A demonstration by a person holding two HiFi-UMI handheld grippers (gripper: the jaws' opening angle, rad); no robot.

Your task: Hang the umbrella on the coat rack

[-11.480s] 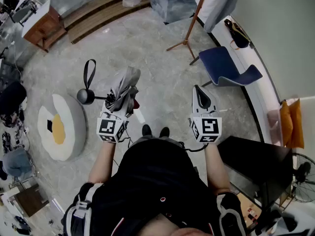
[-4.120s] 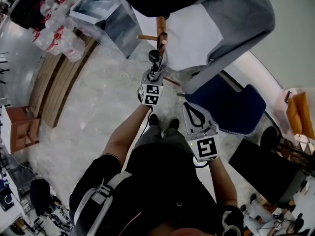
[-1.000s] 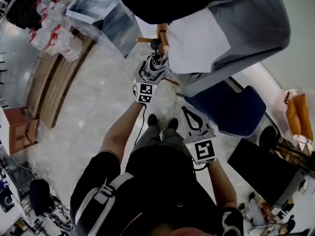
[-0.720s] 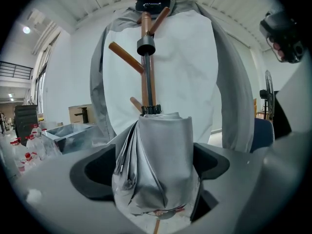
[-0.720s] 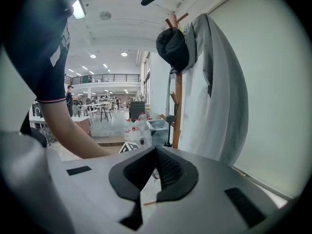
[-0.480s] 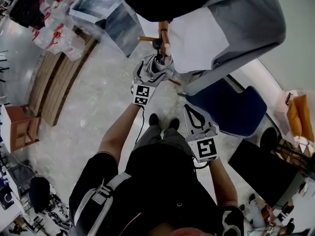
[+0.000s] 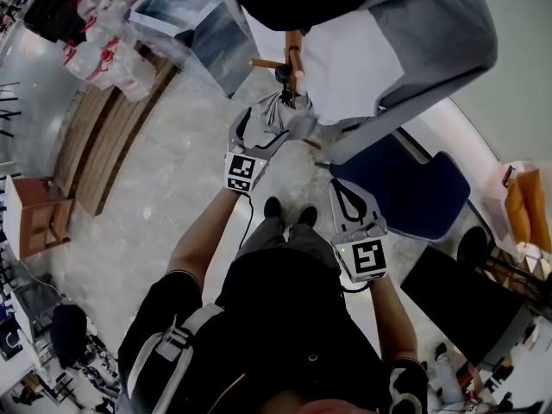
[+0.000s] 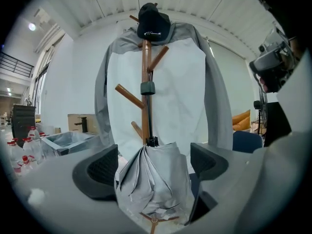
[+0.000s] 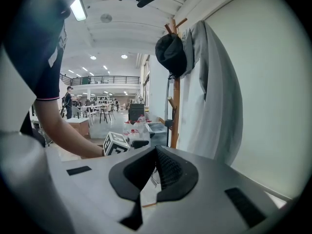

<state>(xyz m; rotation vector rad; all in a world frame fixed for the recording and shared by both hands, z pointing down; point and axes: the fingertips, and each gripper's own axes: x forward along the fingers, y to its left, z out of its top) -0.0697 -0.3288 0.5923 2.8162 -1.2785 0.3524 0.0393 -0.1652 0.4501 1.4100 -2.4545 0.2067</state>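
The folded grey umbrella [image 8: 153, 179] hangs upright against the wooden coat rack [image 8: 145, 67], its black handle [image 8: 147, 88] up at the pole. My left gripper [image 8: 153, 152] is open, one jaw on each side of the canopy; I cannot tell if they touch the cloth. From the head view the umbrella [image 7: 278, 110] sits just past my left gripper [image 7: 269, 126], below the rack [image 7: 296, 50]. My right gripper [image 7: 343, 190] is held back near my body, shut and holding nothing [image 9: 156, 165].
A grey and white jacket [image 7: 414, 41] and a black cap [image 8: 153, 23] hang on the rack. A blue chair [image 7: 405, 188] stands right of it, a plastic-covered box [image 7: 185, 15] and water bottles [image 7: 95, 50] to the left. A black table [image 7: 466, 291] is at my right.
Since 11.5 s ago the umbrella was carried across the floor to the rack. In the last second my left gripper, jaws spread, has drawn back a little toward me; the umbrella stays at the pole.
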